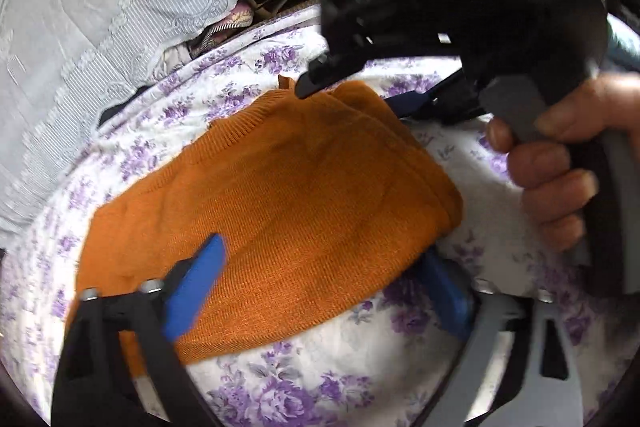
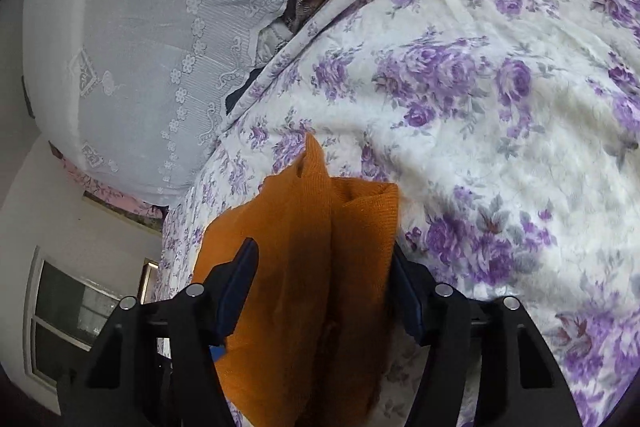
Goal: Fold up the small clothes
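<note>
1. Orange knit garment (image 1: 276, 195) lies partly folded on the floral bedspread (image 1: 304, 379).
2. Left claw (image 1: 320, 291) and right claw (image 2: 324, 291), fingers apart, straddle it.
3. Layers could slide, undoing the fold.

Knitted garment (image 1: 272, 195): laid folded on the bedspread (image 1: 304, 387), which is spread over the bed. Left tongs (image 1: 320, 291): placed at the near edge of the garment, one finger lying on top of the cloth, the other tucked under its right edge. Right tongs (image 2: 324, 291): set astride the garment's far end, one finger at either side, layered cloth between them. A hand (image 1: 560, 167) is seen at the right of the left wrist view, wrapped around the right tongs' handle. Lace cloth (image 2: 152, 39): draped beyond the bed's far edge, to the left. Window (image 2: 68, 311): set in the wall, lower left of the right wrist view.
</note>
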Demonstrator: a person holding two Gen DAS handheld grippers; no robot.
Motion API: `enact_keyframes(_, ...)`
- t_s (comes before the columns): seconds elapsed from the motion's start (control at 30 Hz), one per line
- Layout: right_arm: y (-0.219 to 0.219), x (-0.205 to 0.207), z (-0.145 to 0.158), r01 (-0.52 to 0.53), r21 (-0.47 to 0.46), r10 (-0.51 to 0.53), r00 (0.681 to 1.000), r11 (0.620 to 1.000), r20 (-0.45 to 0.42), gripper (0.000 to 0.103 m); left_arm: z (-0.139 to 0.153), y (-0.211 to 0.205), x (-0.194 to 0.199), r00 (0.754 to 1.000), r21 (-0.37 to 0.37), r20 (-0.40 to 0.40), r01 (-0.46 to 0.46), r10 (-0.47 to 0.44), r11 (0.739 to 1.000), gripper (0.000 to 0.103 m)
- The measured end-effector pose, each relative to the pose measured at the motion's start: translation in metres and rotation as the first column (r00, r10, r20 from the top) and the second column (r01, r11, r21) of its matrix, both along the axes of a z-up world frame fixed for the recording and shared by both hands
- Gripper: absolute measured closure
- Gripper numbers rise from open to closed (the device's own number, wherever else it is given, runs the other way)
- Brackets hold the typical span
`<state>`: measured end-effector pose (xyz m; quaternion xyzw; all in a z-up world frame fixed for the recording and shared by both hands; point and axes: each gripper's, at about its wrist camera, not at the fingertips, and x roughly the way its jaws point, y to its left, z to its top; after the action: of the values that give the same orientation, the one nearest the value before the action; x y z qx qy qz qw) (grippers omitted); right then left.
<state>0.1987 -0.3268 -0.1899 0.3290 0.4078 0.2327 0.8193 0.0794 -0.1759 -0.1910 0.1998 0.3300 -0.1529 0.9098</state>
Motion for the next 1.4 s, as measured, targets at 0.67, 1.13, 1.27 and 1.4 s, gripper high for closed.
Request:
enact_keyframes(0.67,-0.014,-0.006,-0.011,0.027,0.165,-0.027,1.000,0.986,0.000,0.080,0.011,0.010,-0.002,0.999,-0.175,-0.026,0.040,-0.046,0.984,0.080)
enact_keyframes(1.13,0.003,-0.028,0.018,0.029,0.179,-0.045,0.996,0.983,0.081,0.087,0.029,0.033,-0.018,0.999,-0.271,-0.015,0.036,-0.041,0.962,0.087)
enact_keyframes(1.27,0.015,-0.030,0.031,0.020,0.173,-0.038,0.994,0.985,0.101,0.087,0.041,0.049,-0.017,0.999,-0.303,-0.012,0.025,-0.030,0.953,0.090)
enact_keyframes(1.4,0.033,-0.029,0.043,-0.001,0.178,-0.018,0.995,0.984,0.102,0.087,0.051,0.064,-0.018,1.000,-0.315,0.007,0.013,-0.011,0.949,0.091)
